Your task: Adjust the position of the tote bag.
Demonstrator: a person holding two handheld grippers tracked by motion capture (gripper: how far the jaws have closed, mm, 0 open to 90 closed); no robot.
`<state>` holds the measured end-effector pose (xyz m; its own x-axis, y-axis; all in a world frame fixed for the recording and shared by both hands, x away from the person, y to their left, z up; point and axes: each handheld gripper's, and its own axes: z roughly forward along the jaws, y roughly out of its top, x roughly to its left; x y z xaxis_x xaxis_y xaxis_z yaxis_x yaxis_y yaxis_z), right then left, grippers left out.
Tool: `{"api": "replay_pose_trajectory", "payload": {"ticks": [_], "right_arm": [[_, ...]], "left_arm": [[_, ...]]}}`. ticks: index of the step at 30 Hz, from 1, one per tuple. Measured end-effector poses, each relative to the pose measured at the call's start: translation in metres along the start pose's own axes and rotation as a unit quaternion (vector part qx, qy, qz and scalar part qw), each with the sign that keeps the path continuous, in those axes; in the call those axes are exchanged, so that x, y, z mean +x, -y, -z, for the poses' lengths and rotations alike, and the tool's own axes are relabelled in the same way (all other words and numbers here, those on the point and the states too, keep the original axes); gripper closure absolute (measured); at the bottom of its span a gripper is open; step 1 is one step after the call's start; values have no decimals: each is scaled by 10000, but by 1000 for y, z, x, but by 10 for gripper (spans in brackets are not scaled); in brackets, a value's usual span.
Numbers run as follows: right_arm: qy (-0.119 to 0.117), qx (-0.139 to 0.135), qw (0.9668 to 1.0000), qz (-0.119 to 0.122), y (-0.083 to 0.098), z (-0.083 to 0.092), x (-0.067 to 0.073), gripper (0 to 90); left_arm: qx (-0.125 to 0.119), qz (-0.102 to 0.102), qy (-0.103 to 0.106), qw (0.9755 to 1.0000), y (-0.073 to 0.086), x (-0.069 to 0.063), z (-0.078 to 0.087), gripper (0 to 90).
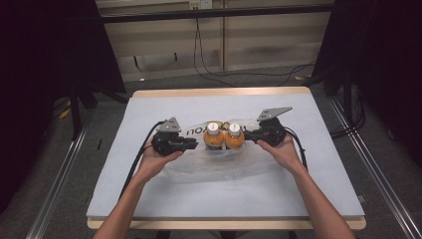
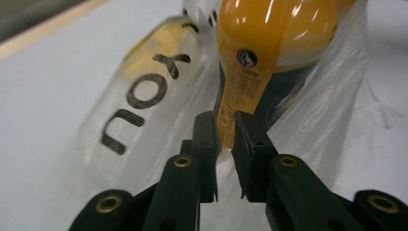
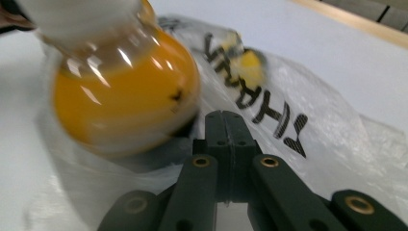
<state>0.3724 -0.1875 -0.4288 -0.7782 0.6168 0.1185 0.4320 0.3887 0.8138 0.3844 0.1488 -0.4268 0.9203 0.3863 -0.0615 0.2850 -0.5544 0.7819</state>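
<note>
- A clear plastic bag (image 1: 219,159) printed with black letters lies at the middle of the grey-covered worktop (image 1: 149,194), with two orange-filled bottles standing side by side inside it.
- The left bottle (image 1: 213,136) and the right bottle (image 1: 234,136) touch each other; both carry white caps and stand upright.
- The left tongs (image 1: 195,144) reach in from 9 o'clock of the bottles, held by the person's left hand (image 1: 158,158). In the left gripper view their jaws stand a narrow gap apart with thin bag film lying in that gap; whether the pads actually pinch the film cannot be told. The left bottle's label rises just beyond the tips, at 12 o'clock.
- The right tongs (image 1: 247,134) come in from 3 o'clock, held by the right hand (image 1: 281,149). In the right gripper view (image 3: 226,120) the jaws are clenched together, pad against pad, on the bag's edge.
- In that view the right bottle (image 3: 127,108) sits at 10 o'clock of the tips, and the black lettering on the bag (image 3: 332,139) runs off toward 2 o'clock.
</note>
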Motion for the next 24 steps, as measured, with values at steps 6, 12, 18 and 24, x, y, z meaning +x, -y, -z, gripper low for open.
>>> {"api": "replay_pose_trajectory", "payload": {"ticks": [6,12,18,24], "right_arm": [[-139,525,9985,41,9,-22,-3,900],[62,1143,9933,147,18,-35,-5,900],[307,1552,9870,291,24,-41,-6,900],[580,1789,9812,434,23,-35,-9,900]], "left_arm": [[549,-6,75,9985,10,4,-29,807],[1053,-214,-76,9942,19,2,-38,793],[1194,-310,-240,9921,24,6,-39,780],[1464,-703,-543,9852,25,5,-34,812]]}}
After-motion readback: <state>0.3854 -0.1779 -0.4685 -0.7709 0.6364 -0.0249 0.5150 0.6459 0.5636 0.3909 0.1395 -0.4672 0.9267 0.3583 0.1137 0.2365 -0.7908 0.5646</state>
